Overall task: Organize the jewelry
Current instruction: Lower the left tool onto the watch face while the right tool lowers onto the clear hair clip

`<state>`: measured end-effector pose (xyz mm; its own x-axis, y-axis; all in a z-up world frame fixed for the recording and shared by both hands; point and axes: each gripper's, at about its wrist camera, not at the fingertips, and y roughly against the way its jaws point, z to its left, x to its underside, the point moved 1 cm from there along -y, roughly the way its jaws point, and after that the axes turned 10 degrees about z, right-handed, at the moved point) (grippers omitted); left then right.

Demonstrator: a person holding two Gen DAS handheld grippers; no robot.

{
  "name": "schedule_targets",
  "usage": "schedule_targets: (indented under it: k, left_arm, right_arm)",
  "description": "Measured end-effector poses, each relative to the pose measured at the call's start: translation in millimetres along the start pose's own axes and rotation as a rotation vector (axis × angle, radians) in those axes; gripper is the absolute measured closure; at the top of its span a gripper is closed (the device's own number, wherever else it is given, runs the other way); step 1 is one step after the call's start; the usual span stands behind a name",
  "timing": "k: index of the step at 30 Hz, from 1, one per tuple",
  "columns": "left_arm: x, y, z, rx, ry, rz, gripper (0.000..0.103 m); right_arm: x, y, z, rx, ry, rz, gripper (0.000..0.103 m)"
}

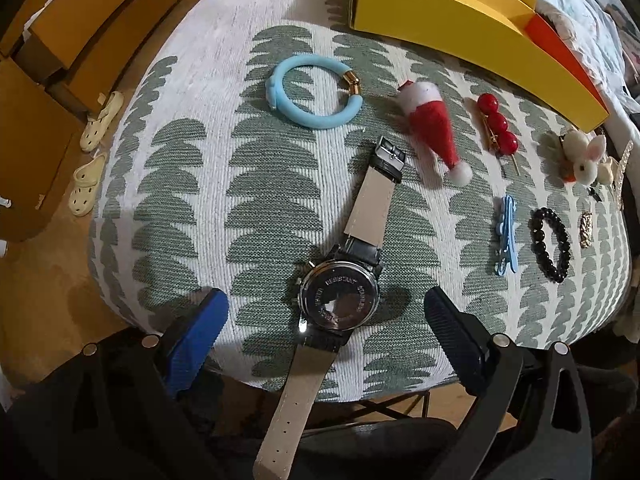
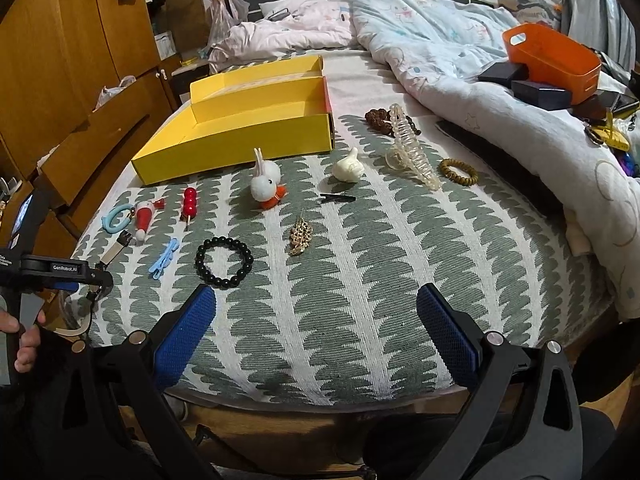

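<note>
My left gripper is open, its jaws on either side of a face-down wristwatch whose strap hangs over the bed's front edge. Beyond it lie a light blue bangle, a Santa-hat clip, a red bead pin, a blue hair clip and a black bead bracelet. My right gripper is open and empty above the bedspread, with the black bead bracelet and a gold leaf brooch ahead. The open yellow box stands at the back left.
A white bunny clip, a cream figurine, a clear claw clip, a wooden bead bracelet and a black clip lie further back. A rumpled duvet and orange basket are at right. Wooden drawers stand left.
</note>
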<state>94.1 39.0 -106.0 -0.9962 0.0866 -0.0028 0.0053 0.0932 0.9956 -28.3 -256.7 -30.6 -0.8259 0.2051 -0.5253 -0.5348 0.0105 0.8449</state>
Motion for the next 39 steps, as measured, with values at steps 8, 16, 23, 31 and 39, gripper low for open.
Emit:
schedule_targets:
  k: [8,16,23,31,39]
  left_arm:
    - [-3,-5,2,-0.004,0.001,0.003,0.023]
    - [-7,-5,-5,-0.025,-0.006,-0.006,0.032]
    - [-5,-5,-10,-0.033,-0.005,-0.012,0.033]
    - [1,-2,-20,-0.025,-0.014,-0.012,0.041]
    - [-4,-6,-17,-0.018,-0.001,-0.007,0.041]
  right_arm:
    - [0,6,-6,-0.046,-0.022,-0.016,0.003]
    - [-32,9,-38,-0.135,-0.085,0.04,0.003]
    - [-112,-6,-89,-0.117,-0.111,0.109,0.003]
    - [-175,-64,-122,-0.08,-0.134,0.233,0.019]
    - [-179,-125,-112,-0.027,-0.05,0.359,0.03]
